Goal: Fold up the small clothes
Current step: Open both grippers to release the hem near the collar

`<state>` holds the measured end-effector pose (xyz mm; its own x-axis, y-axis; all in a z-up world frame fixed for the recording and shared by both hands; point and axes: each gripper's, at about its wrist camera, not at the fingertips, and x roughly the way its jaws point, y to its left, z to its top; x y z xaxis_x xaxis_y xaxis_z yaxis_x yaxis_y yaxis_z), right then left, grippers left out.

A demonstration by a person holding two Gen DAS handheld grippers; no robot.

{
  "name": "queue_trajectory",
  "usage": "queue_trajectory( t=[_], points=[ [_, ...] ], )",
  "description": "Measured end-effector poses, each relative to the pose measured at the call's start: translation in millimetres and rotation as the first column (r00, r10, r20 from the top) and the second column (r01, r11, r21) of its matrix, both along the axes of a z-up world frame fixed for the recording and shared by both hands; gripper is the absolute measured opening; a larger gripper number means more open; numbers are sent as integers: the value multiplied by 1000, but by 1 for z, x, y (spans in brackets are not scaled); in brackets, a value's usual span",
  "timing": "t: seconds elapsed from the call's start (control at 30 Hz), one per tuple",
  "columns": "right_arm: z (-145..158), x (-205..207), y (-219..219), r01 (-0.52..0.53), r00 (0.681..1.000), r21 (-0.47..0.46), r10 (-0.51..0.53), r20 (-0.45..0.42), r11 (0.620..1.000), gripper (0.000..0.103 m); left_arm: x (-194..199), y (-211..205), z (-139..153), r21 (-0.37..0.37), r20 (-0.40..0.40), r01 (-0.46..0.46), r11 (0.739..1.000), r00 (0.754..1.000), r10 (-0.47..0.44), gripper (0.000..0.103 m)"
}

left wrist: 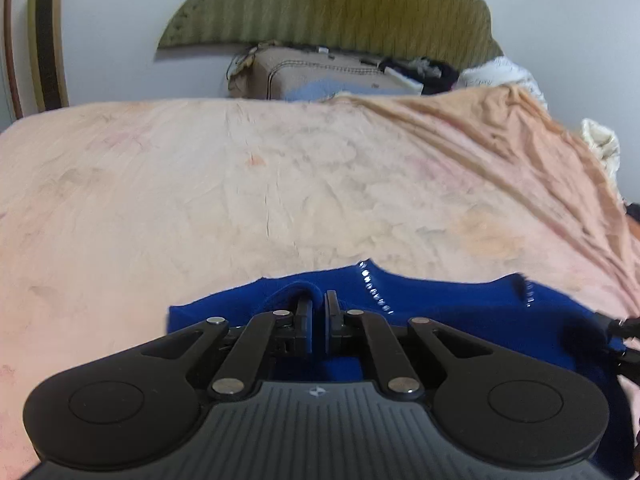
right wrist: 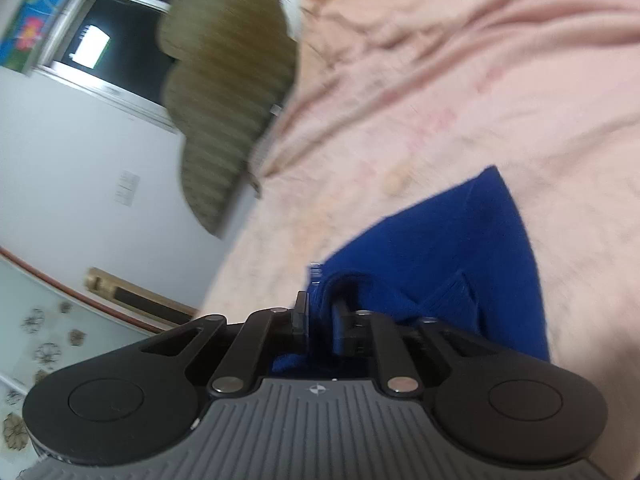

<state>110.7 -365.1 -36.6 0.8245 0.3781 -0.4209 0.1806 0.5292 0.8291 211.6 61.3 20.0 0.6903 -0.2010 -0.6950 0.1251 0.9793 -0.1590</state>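
Observation:
A dark blue garment (left wrist: 460, 308) lies flat on a peach bed sheet (left wrist: 280, 180), close to the near edge. A row of small shiny studs (left wrist: 374, 292) runs down it. My left gripper (left wrist: 319, 300) sits low on the garment's left part. Its jaws are nearly together, and a raised blue fold loops over the left finger. In the right wrist view, which is tilted and blurred, the same blue garment (right wrist: 460, 248) spreads over the sheet (right wrist: 480, 80). My right gripper (right wrist: 320, 304) has a bunched blue fold filling the gap between its fingers.
An olive ribbed headboard (left wrist: 340, 4) stands against the pale wall behind the bed. In front of it sit a brown stitched cushion (left wrist: 320, 72) and white cloth (left wrist: 500, 72). The sheet is rumpled at the far right. A dark window (right wrist: 100, 40) shows beyond the bed's side.

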Motion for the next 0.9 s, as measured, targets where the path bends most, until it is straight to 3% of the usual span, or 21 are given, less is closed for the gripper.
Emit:
queue_trajectory(
  t=[0.1,0.17,0.3,0.43,0.47,0.57,0.67,0.73,0.77,0.83,0.9],
  points=[
    [-5,15,-1,30,999,-61,-32,-28,998,42,5,4,-4,18,-6,-41,999,999,41,10],
    [1,13,-4,74,997,-89,-75,1,993,51,8,10,-3,29,0,-63,998,998,63,11],
    [22,2,-5,137,988,-197,-120,95,971,54,7,25,8,41,23,-113,993,993,112,14],
    [26,16,19,-55,991,-272,86,105,961,61,6,34,11,31,20,-137,990,990,137,53],
    [25,23,26,-118,985,-279,147,85,953,67,4,33,11,44,26,-131,990,991,130,57],
    [13,43,44,-208,975,-324,220,1,923,67,-3,22,8,132,38,-89,987,996,84,57],
    [11,48,36,-50,998,-458,33,-44,887,68,-9,12,2,214,52,-47,976,998,37,57],
    [18,37,27,70,995,-517,-97,-25,853,67,-8,5,-3,248,46,-29,968,999,18,57],
    [22,31,25,93,994,-518,-105,6,850,67,-4,0,-7,260,30,-15,966,1000,7,57],
    [29,23,29,60,998,-511,-37,56,857,71,5,-10,-19,289,-12,6,957,1000,-3,57],
    [31,21,46,-53,994,-530,93,50,846,79,11,-17,-31,335,-22,-26,942,999,36,58]
  ],
)
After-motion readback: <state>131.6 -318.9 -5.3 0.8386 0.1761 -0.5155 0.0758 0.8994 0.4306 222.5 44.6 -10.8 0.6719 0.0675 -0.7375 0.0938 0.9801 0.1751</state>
